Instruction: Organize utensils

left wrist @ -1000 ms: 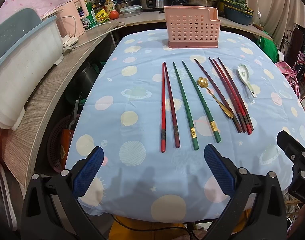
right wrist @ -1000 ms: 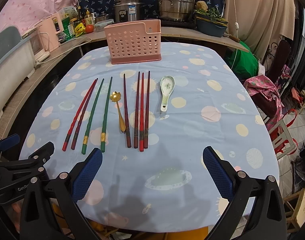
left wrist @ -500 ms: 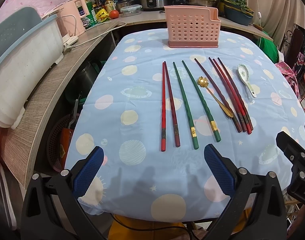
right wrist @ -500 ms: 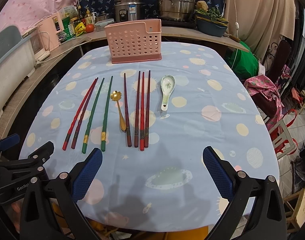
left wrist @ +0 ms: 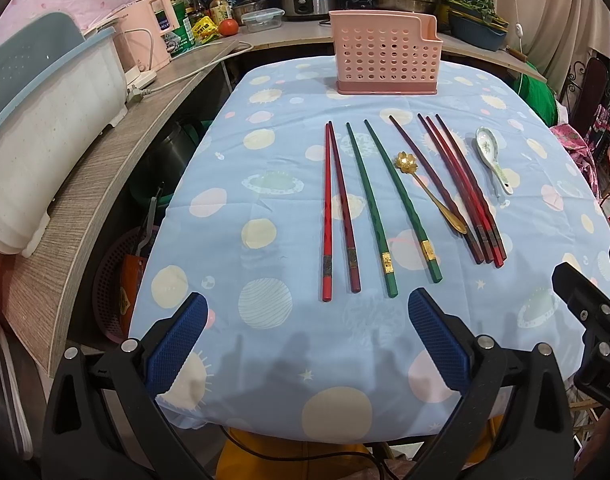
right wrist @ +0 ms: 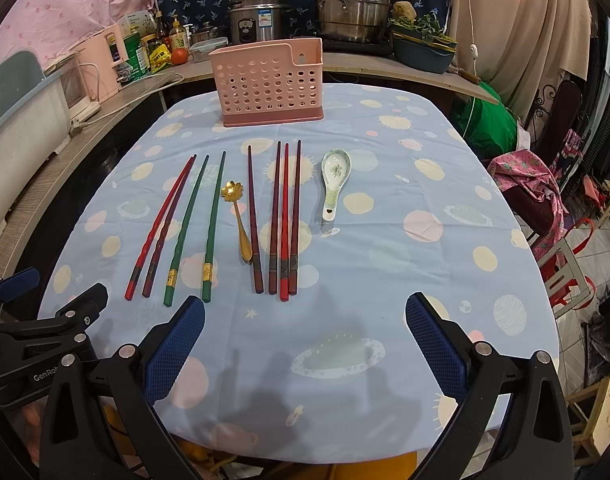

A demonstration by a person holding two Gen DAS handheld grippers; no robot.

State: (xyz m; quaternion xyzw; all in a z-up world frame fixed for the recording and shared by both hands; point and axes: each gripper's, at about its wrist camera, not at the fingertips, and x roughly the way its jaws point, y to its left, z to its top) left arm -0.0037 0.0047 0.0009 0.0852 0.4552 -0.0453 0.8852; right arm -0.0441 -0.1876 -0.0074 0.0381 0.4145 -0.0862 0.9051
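Note:
A pink perforated utensil holder (left wrist: 386,60) (right wrist: 269,84) stands at the far side of the table. In front of it lie red chopsticks (left wrist: 333,208) (right wrist: 161,224), green chopsticks (left wrist: 385,204) (right wrist: 203,224), a gold flower spoon (left wrist: 429,190) (right wrist: 237,216), several dark red chopsticks (left wrist: 461,192) (right wrist: 283,220) and a white ceramic spoon (left wrist: 492,158) (right wrist: 332,182). My left gripper (left wrist: 305,344) is open and empty at the near table edge. My right gripper (right wrist: 305,344) is open and empty beside it.
The table wears a blue planet-print cloth (left wrist: 273,184). A wooden counter (left wrist: 85,184) curves along the left with a white bin (left wrist: 33,120), bottles and a tomato. Pots (right wrist: 353,4) stand behind the holder. Chairs and pink cloth (right wrist: 537,188) are at the right.

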